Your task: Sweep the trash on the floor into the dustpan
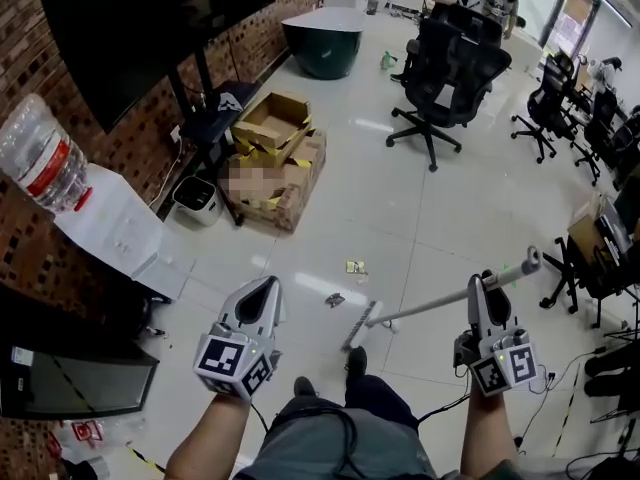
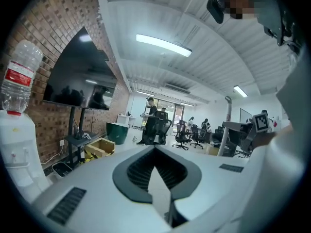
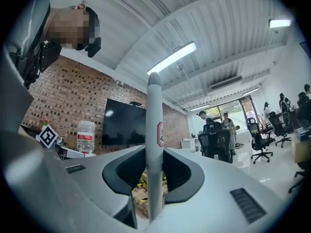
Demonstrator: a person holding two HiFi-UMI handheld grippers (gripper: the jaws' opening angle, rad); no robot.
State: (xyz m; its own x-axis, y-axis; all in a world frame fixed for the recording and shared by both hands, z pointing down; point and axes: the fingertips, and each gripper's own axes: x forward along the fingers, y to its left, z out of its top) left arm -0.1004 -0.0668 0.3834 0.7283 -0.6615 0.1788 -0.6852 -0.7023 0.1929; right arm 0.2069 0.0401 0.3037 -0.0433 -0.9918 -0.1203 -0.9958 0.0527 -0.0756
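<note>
Right tool [image 1: 486,290] clamps broom handle [image 1: 430,306] near top end: light, stiff, smooth pole, likely to twist. Left tool [image 1: 264,290] closed, empty. Paper trash [image 1: 355,267] light.

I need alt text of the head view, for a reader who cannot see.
Seen from above, the right gripper grips a broom handle, with the broom head on the white floor near two scraps of trash. The left gripper is shut and empty.

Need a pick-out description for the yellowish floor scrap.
From the cardboard boxes by the brick wall, look toward the broom head: two scraps lie between. The yellowish scrap is nearer the boxes; the grey scrap nearer the broom.
</note>
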